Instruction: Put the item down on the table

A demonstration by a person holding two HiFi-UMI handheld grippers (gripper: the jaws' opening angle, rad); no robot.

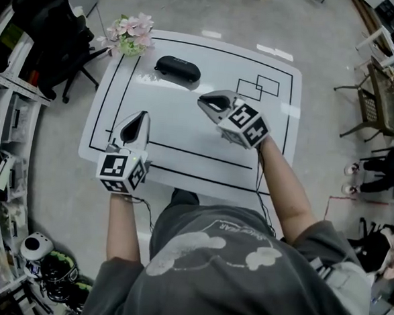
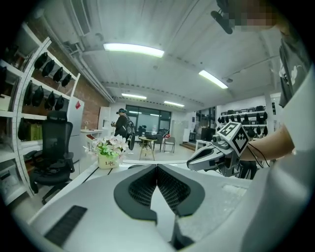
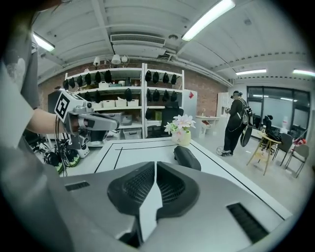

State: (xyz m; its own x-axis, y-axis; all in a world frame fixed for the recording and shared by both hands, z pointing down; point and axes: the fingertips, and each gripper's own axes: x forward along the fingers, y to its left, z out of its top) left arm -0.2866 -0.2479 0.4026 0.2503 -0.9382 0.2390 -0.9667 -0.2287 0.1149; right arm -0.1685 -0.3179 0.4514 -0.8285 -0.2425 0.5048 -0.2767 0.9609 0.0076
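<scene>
A black oblong case point(image 1: 177, 68) lies on the white table point(image 1: 185, 136) near its far edge, with neither gripper touching it. My right gripper point(image 1: 203, 101) hovers over the table's middle, just near of the case, shut with nothing between its pads. In the right gripper view the case point(image 3: 187, 157) rests ahead and to the right of the closed jaws point(image 3: 155, 168). My left gripper point(image 1: 141, 116) hangs over the table's near left part, also shut and empty, its pads meeting point(image 2: 157, 170).
A pot of pink flowers point(image 1: 130, 36) stands at the table's far left corner. Black lines and small rectangles point(image 1: 259, 87) mark the tabletop. An office chair point(image 1: 54, 32) and shelving point(image 1: 1, 173) stand to the left, and a person point(image 3: 237, 129) stands in the background.
</scene>
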